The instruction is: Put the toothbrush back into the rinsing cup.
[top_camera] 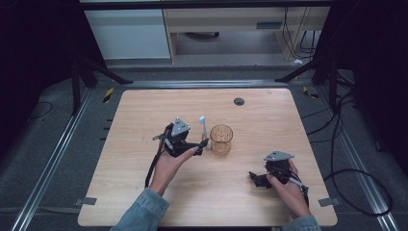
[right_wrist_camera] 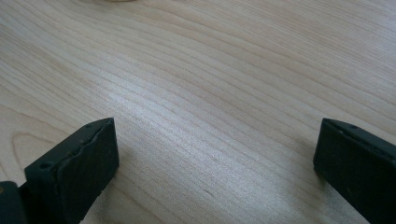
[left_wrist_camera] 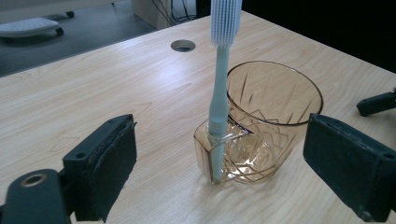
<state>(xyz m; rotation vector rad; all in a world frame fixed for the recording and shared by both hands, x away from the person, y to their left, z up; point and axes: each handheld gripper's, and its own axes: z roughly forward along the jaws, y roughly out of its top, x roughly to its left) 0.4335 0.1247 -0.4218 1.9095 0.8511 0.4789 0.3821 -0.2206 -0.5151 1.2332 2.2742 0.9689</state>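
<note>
1. High view: the left claw [top_camera: 202,143] is held in the person's left hand [top_camera: 169,161] near the middle of the wooden surface [top_camera: 144,192], pointing toward the amber glass cup [top_camera: 221,139].
2. High view: a pale blue toothbrush [top_camera: 203,126] is seen upright just left of the cup, between the cup and the left claw, bristle end up.
3. High view: the right claw [top_camera: 253,177] is held low by the right hand [top_camera: 287,187] at the front right of the surface, well apart from the cup, tips pointing left. A round grommet hole [top_camera: 239,101] is seen at the far edge.
4. Left gripper view: the left claw [left_wrist_camera: 219,158] is spread wide, jaws standing either side of the cup [left_wrist_camera: 271,112] and toothbrush [left_wrist_camera: 218,107], neither pad touching anything.
5. Left gripper view: the toothbrush is seated upright in a small side slot [left_wrist_camera: 210,154] on the near wall of the cup, and the bristle head is cut off by the top edge. The cup rests on the surface [left_wrist_camera: 93,84], cut-glass pattern visible.
6. Right gripper view: the right claw [right_wrist_camera: 215,158] is held wide open over bare wood grain [right_wrist_camera: 210,70]. Nothing is gripped.
</note>
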